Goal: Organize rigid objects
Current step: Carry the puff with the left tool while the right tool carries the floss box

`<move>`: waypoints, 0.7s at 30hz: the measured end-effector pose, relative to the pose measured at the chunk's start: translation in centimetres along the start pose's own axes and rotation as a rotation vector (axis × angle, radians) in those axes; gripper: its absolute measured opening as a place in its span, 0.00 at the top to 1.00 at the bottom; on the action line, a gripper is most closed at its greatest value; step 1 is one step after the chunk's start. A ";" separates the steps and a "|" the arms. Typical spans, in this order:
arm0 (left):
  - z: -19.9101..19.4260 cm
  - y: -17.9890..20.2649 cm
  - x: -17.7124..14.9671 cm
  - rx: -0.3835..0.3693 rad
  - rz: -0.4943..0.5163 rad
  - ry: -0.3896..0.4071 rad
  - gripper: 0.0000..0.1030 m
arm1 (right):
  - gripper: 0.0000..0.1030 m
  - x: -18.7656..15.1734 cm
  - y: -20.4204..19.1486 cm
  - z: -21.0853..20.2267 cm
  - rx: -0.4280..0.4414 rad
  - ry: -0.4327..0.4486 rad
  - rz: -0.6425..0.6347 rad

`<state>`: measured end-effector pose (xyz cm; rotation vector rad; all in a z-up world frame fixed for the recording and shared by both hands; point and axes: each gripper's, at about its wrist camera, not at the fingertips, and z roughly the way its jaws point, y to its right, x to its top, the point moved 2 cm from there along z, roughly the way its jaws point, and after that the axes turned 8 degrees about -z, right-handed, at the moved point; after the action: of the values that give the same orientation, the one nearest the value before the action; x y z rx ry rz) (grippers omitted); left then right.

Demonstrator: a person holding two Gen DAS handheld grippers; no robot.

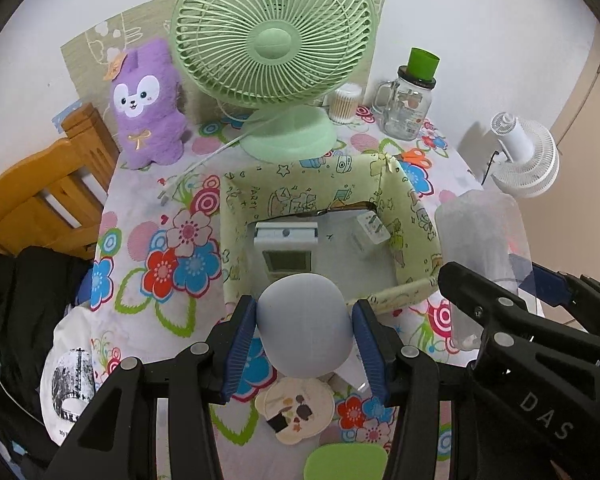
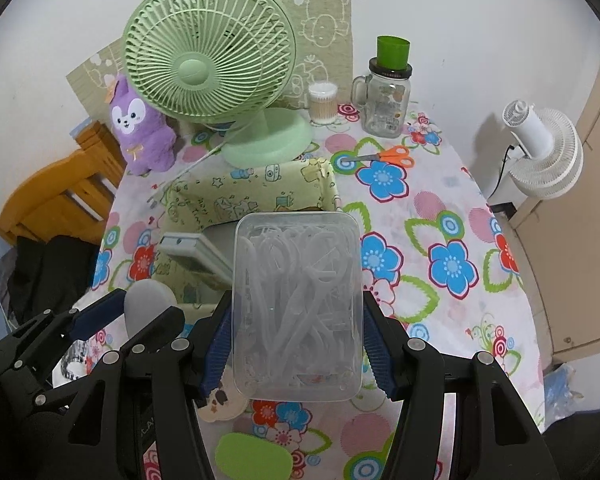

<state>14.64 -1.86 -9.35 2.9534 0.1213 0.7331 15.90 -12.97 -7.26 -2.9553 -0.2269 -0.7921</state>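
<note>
Both of your grippers are loaded and held above the near edge of the box [image 1: 414, 216], the one lined with yellow cartoon-print paper, on the flowered tablecloth [image 2: 440, 216].

Left gripper [image 1: 306, 334]: its blue pads pinch a smooth pale grey egg-shaped thing [image 1: 303, 322] at its widest part, one pad on each flank. What it is I cannot tell. It looks like a hard shell, rounded everywhere, so judge it slippery: the pads meet a curve, not a flat, and any tilt could let it roll out of the grip. Hold it across the middle as you do now, not near either end.

Right gripper [image 2: 296, 340]: its pads clamp the long sides of a clear plastic case [image 2: 296, 304] filled with white floss picks. Judge it light and stiff, but with thin walls that may bow under a hard squeeze. The lid could pop if flexed, and whether it latches is not visible. The flat sides give good purchase; keep the grip low on the case and keep the pressure mild.

The box already holds a white device with a small screen [image 1: 286, 250] and a white plug [image 1: 370, 228]. The bare floor shows between and in front of them, so judge room enough for both loads.

Risk: the two grippers are close beside each other. Lower one at a time, the egg-shaped thing first, and set it down against a wall so it cannot roll
</note>
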 end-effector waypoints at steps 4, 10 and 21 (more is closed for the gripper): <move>0.7 0.5 0.6 0.009 0.006 -0.004 0.51 | 0.40 0.5 0.7 0.7 0.006 -0.007 0.005; 1.7 0.9 1.5 0.018 0.007 -0.008 0.51 | 0.40 1.5 1.5 1.8 0.020 -0.014 -0.002; 4.1 1.1 4.0 0.040 0.006 -0.013 0.51 | 0.40 3.7 2.6 3.6 0.033 -0.015 -0.008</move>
<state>20.13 -2.89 -11.04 2.9974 0.1278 0.7204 21.25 -14.70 -8.60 -2.9327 -0.2497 -0.7595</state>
